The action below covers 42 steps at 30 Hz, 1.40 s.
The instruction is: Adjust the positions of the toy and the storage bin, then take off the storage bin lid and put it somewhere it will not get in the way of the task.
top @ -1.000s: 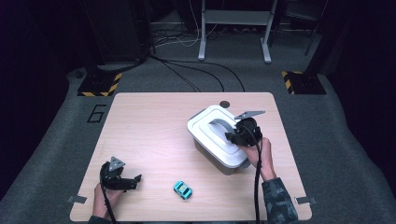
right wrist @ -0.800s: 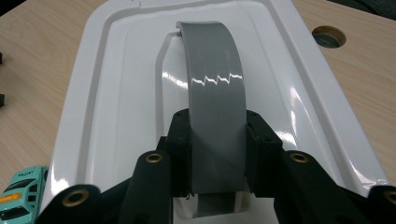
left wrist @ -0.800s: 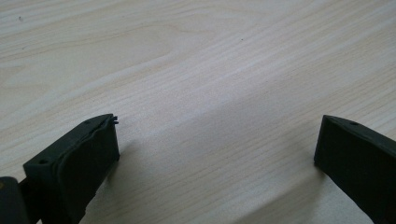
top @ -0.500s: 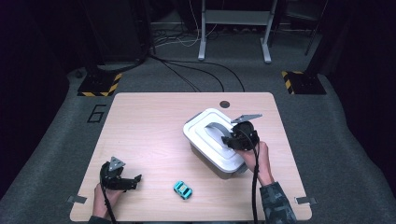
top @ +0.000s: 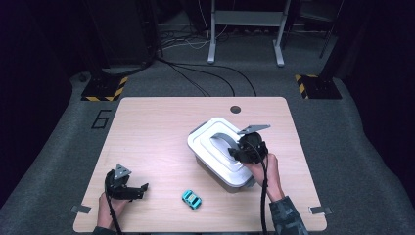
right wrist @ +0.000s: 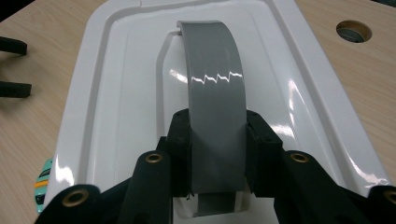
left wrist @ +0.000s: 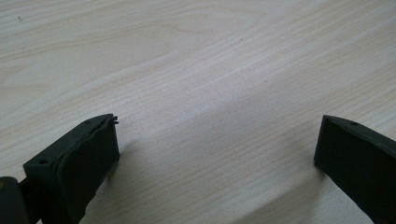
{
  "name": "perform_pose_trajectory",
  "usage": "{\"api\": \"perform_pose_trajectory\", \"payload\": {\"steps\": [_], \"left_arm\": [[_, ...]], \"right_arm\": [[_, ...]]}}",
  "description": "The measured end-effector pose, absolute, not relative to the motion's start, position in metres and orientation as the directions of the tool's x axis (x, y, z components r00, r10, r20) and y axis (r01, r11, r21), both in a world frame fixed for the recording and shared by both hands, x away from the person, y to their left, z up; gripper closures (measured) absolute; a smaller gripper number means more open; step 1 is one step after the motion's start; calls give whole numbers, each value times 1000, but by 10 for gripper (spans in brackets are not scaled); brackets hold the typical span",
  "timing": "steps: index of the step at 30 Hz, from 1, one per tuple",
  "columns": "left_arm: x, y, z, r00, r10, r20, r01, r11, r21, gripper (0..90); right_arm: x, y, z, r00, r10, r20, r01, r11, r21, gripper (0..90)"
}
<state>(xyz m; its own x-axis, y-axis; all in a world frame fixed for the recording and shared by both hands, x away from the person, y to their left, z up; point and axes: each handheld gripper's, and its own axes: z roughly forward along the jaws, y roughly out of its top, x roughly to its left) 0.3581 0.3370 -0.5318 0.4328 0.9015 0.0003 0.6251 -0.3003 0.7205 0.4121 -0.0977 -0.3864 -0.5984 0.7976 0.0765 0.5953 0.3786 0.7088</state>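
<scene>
A white lid [top: 210, 137] with a grey arched handle [top: 222, 139] sits on a grey box [top: 235, 185] right of the table's middle. My right gripper [top: 235, 150] comes from the near right and is shut on that handle. In the right gripper view the black pads [right wrist: 180, 140] press both sides of the grey handle [right wrist: 212, 70] above the glossy lid [right wrist: 116, 93]. My left gripper [top: 141, 191] rests low at the near left, open, with bare wood between its jaws [left wrist: 217, 140]. A teal toy car [top: 192, 198] lies on the table between the two hands.
The wooden table [top: 156, 132] has a round cable hole [top: 235, 108] near its far edge. The toy car [right wrist: 42, 179] shows just past the lid's left rim. Cables and stand legs [top: 244, 39] lie on the floor beyond.
My right gripper, still shut on the handle, has shifted a little to the left and nearer, and the lid and box have come along. The left gripper has stayed put.
</scene>
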Motion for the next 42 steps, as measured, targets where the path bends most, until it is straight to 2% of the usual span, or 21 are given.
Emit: {"api": "perform_pose_trajectory", "payload": {"steps": [14, 21, 23, 28, 29, 30, 32, 42], "left_arm": [[358, 337, -531, 438, 899, 1, 627, -306, 716, 0], [358, 337, -531, 439, 899, 0, 628, -307, 715, 0], [358, 337, -531, 438, 899, 0, 628, -306, 716, 0], [358, 337, -531, 439, 899, 0, 628, -307, 715, 0], [358, 337, -531, 438, 899, 0, 628, -306, 716, 0], [358, 337, -531, 439, 899, 0, 628, -307, 715, 0], [358, 337, -531, 438, 899, 0, 628, -305, 716, 0], [358, 337, -532, 436, 900, 1, 626, -304, 718, 0]], "right_arm": [[407, -93, -387, -601, 797, 63, 586, 385, 713, 655], [418, -83, -378, -619, 785, 33, 566, 416, 712, 517], [420, -82, -377, -622, 783, 30, 563, 419, 712, 517], [430, -75, -376, -629, 777, 13, 558, 439, 704, 552], [431, -73, -377, -634, 773, 12, 557, 445, 701, 598], [431, -73, -377, -634, 773, 12, 557, 445, 701, 598], [432, -72, -377, -642, 766, 5, 548, 455, 702, 653], [430, -71, -374, -647, 762, -22, 529, 470, 707, 667]]}}
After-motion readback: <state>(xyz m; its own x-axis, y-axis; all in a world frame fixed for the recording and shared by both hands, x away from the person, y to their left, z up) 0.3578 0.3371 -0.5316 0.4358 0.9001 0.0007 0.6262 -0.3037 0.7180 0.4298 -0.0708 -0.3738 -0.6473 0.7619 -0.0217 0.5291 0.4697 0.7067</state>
